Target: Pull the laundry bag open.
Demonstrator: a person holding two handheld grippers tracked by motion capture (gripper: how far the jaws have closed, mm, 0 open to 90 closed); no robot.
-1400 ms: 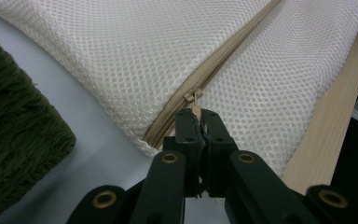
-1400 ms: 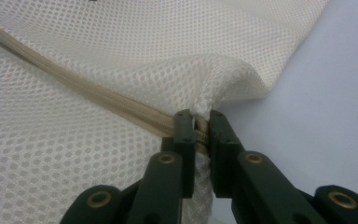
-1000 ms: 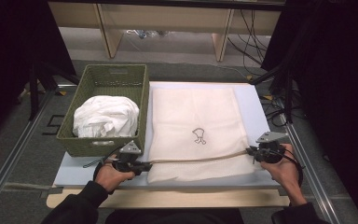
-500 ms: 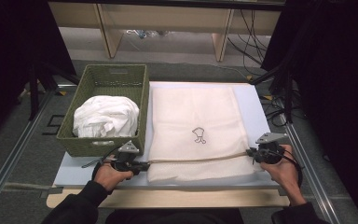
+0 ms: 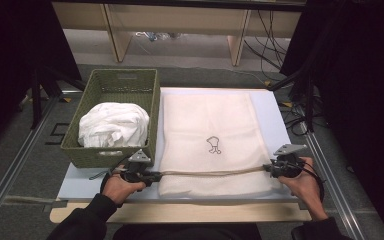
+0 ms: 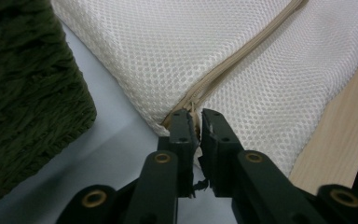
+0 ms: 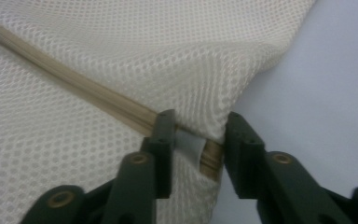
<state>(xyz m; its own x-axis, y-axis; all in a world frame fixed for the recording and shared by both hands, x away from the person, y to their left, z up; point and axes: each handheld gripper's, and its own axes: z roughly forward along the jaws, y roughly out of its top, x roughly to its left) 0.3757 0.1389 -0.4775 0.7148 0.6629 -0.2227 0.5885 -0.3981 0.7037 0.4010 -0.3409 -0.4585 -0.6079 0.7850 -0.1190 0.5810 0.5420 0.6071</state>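
Observation:
A white mesh bag point(image 5: 215, 117) lies flat on the pale board point(image 5: 275, 120), with a beige zipper point(image 5: 210, 173) running across near its front edge. My left gripper point(image 5: 155, 175) sits at the zipper's left end. In the left gripper view its jaws point(image 6: 199, 122) have just eased open slightly but still pinch the zipper's end point(image 6: 193, 100). My right gripper point(image 5: 269, 169) is at the zipper's right end. Its jaws point(image 7: 196, 128) have just been opening and stand apart, with the zipper's end and a white tab point(image 7: 189, 144) loose between them.
A green woven basket point(image 5: 120, 80) holding a bundle of white cloth point(image 5: 112, 125) stands against the bag's left side, just behind my left hand. A wooden table edge point(image 5: 180, 212) runs in front of the board. Cables point(image 5: 300, 120) hang off to the right.

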